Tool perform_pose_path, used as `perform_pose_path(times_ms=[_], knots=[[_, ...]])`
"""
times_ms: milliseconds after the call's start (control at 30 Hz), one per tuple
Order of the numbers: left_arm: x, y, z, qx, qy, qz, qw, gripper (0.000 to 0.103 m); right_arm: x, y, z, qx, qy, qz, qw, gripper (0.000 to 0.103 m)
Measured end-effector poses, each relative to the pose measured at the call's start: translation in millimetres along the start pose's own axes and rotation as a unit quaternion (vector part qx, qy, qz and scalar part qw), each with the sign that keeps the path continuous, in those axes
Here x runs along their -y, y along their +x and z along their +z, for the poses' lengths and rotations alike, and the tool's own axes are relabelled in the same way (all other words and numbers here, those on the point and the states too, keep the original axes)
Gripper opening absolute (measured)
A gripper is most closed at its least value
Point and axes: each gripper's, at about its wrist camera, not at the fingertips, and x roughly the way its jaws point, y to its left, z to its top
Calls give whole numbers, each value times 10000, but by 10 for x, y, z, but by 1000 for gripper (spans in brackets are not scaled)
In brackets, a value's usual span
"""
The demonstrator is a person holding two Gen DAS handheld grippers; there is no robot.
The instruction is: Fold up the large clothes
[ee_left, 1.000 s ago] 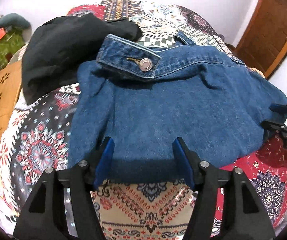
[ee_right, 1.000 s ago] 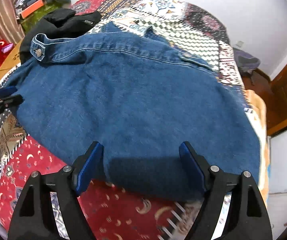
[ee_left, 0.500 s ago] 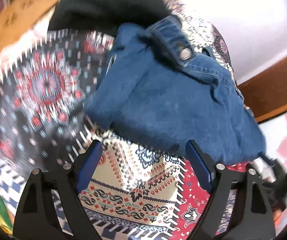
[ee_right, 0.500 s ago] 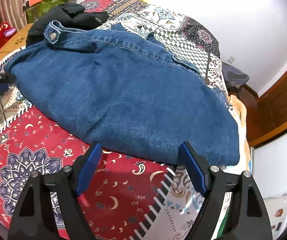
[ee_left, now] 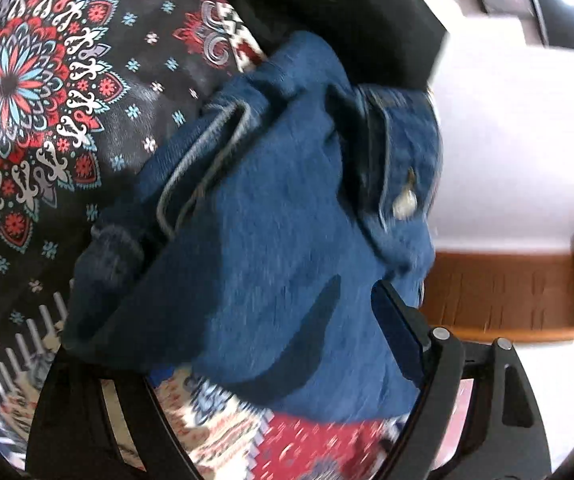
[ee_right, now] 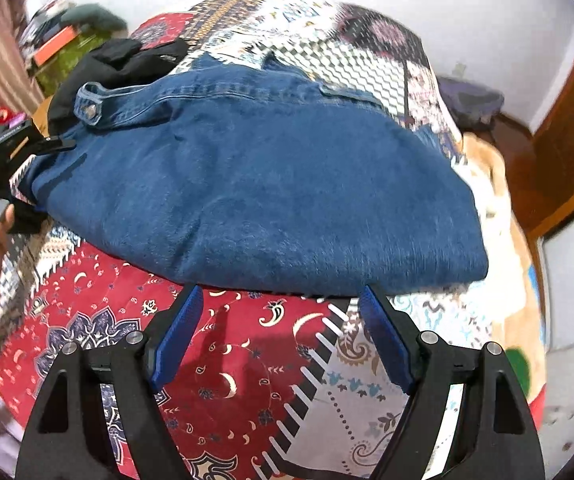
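Note:
A folded blue denim jacket (ee_right: 255, 184) lies on a patterned bedspread (ee_right: 223, 360). My right gripper (ee_right: 281, 340) is open and empty, just in front of the jacket's near edge. In the left wrist view the jacket's left end (ee_left: 271, 248) fills the frame and lies between my left gripper's (ee_left: 271, 344) spread fingers; only the right pad (ee_left: 395, 328) shows, the left one is hidden under denim. The left gripper also shows at the jacket's left end in the right wrist view (ee_right: 19, 148).
A black garment (ee_right: 115, 68) lies behind the jacket at the far left. A wooden door (ee_right: 567, 132) and a white wall stand to the right. Clutter sits at the back left beyond the bed.
My left gripper swung round to the jacket's left end and pushed in, so denim now lies between its fingers. My right gripper backed off the near edge, staying open.

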Motion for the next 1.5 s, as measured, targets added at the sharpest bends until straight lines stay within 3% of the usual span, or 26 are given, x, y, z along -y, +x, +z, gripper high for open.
perform_pose_path(times_ms=[33, 100, 167, 267, 367, 467, 567, 700, 833, 1033, 1167, 1300, 1367, 1500], knots=[[26, 4, 1, 77, -57, 71, 9999, 84, 42, 18, -5, -51, 180, 61, 9998, 78], [92, -18, -42, 294, -38, 388, 9988, 68, 90, 12, -22, -44, 424, 180, 9989, 78], [154, -78, -123, 568, 188, 738, 9955, 39, 113, -29, -27, 3, 559, 292, 9980, 78], [167, -272, -201, 751, 395, 530, 9950, 26, 110, -120, -9, 92, 687, 432, 9967, 78], [266, -485, -264, 561, 650, 208, 9961, 23, 57, -230, 55, 223, 672, 458, 9964, 78], [482, -812, -404, 596, 1200, 18, 9910, 21, -65, -328, 210, 395, 566, 555, 9961, 78], [596, -1168, -591, 868, 1599, -135, 9832, 21, -273, -385, 355, 556, 386, 699, 9953, 78], [533, -1571, -738, 1371, 1869, 24, 9728, 21, -693, -320, 517, 583, 12, 922, 9940, 78], [293, -1850, -805, 1731, 1892, 238, 9663, 21, -1245, -7, 567, 261, -541, 1150, 9915, 78], [424, -1898, -868, 1854, 2369, 584, 9519, 21, -1840, 599, 471, -497, -1154, 1280, 9838, 78], [769, -1764, -939, 2021, 2918, 790, 9315, 21, -1655, 578, 552, -543, -988, 1529, 9818, 78], [1293, -1573, -1116, 2102, 3598, 759, 9059, 21, -1075, 276, 650, -58, -437, 1554, 9869, 78], [1618, -1367, -1255, 2028, 3939, 729, 8935, 21, -713, 77, 635, 268, -166, 1359, 9902, 78], [2152, -770, -1581, 1572, 4332, 484, 8862, 21, 17, -336, 531, 904, 403, 521, 9937, 78]])
